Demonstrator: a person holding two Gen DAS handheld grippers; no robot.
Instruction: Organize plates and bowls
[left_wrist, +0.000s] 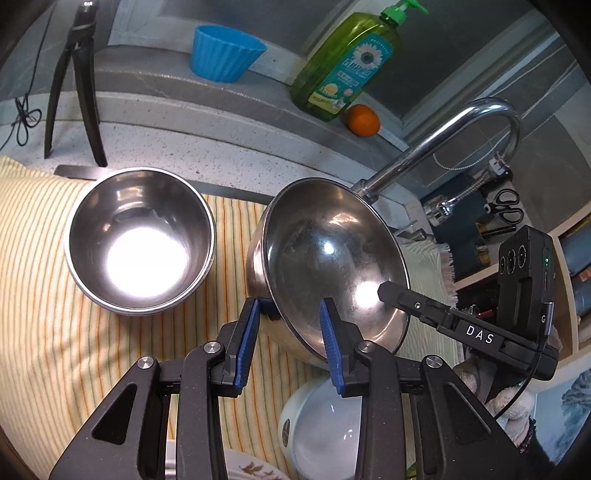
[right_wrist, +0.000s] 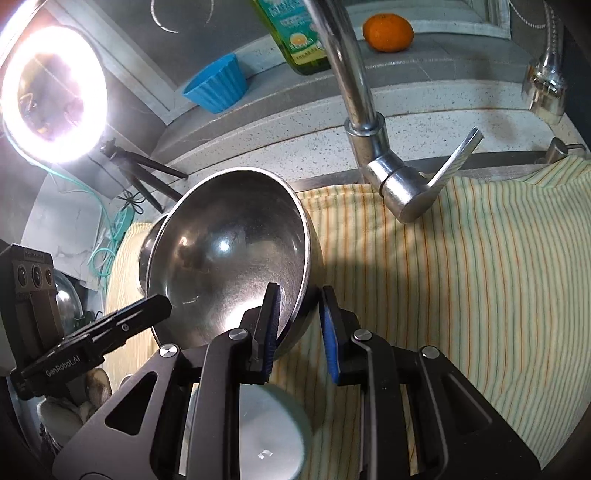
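On the left of the striped cloth (left_wrist: 44, 258) that covers the desk, a stack of steel bowls (left_wrist: 140, 236) sits upright. Just to its right a tilted steel bowl (left_wrist: 332, 258) is held up off the cloth: the left tool (left_wrist: 291, 314) is closed most of the way on its near rim, one blue pad inside and one outside. The right tool (right_wrist: 301, 306) grips the opposite rim (right_wrist: 299, 295) the same way, narrowly closed, with a white bowl (right_wrist: 266, 439) below.
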